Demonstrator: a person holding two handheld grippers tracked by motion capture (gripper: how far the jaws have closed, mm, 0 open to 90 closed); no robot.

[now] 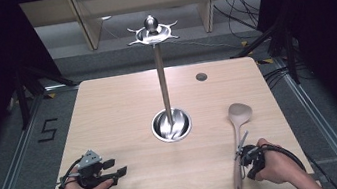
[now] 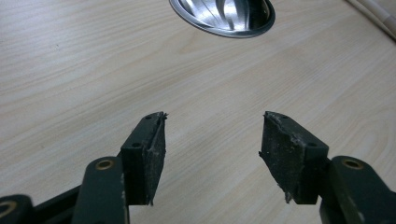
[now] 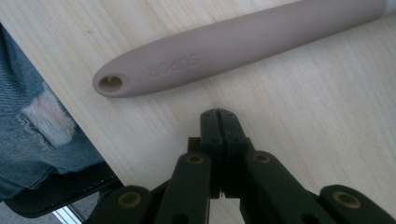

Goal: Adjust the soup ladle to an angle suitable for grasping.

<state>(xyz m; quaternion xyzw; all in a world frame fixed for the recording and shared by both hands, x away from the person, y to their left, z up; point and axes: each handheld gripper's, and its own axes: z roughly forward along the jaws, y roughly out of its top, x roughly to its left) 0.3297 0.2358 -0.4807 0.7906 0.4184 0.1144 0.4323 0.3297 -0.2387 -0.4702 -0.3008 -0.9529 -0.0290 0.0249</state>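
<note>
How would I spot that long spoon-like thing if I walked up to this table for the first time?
Start at the tall metal stand rising from a shiny bowl-shaped base in the middle of the wooden table. Look toward the near right edge: the spoon lies flat there, bowl pointing away, handle beside the right tool. It is the table's one matte pinkish-beige item, with a hole at its handle end and SUPOR embossed on it.

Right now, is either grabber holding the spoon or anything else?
Nothing is held. The right gripper is shut beside the spoon; the left gripper is open.
</note>
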